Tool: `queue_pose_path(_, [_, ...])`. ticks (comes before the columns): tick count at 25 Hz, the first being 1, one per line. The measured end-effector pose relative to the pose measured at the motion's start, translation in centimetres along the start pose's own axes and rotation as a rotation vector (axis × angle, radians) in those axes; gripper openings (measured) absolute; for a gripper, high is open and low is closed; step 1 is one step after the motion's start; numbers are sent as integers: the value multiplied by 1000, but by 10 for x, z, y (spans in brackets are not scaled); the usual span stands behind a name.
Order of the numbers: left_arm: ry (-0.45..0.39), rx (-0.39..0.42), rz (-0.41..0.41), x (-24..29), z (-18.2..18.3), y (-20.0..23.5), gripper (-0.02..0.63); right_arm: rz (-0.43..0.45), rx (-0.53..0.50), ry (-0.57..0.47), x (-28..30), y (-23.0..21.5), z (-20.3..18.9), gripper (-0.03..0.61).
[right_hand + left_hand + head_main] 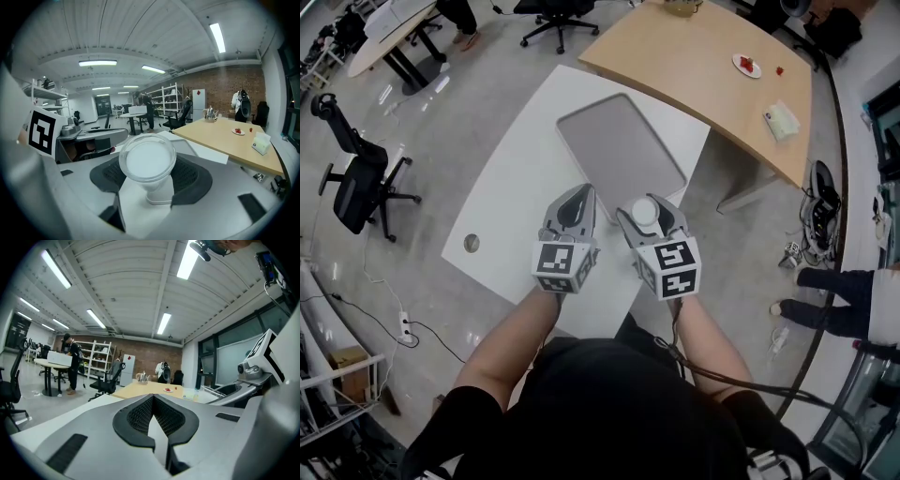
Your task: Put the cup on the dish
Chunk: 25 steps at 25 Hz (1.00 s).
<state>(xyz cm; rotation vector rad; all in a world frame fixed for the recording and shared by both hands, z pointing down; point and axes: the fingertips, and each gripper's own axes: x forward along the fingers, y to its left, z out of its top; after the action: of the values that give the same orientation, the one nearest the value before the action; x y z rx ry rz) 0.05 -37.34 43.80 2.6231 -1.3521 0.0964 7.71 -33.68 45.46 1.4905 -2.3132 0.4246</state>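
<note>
Right gripper view shows the right gripper (149,157) with its jaws closed against the sides of a pale, clear-rimmed cup (147,165). The cup sits upright between the dark pads (192,174), its foot low between them. Whether the foot rests on the surface below cannot be told.

In the head view, the cup (645,212) and the right gripper (648,207) lie just beside the near edge of the dish (619,145), a flat grey rectangular one. The left gripper (579,193) sits by the dish's near left corner, close beside the right one. In the left gripper view, the left gripper (151,399) has its jaws brought together with nothing between them.

The dish lies on a white table (511,178). Beyond the dish's far side stands a wooden table (694,70) with a small plate (747,65) of red bits on it. Well to the dish's left, on the floor, stands a black office chair (358,183).
</note>
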Motion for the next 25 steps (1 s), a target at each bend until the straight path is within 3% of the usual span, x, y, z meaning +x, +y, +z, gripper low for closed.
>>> queue_pose_path(25, [148,27,30,212,-114,68,7,-34,38,150,212,-146,-60,252])
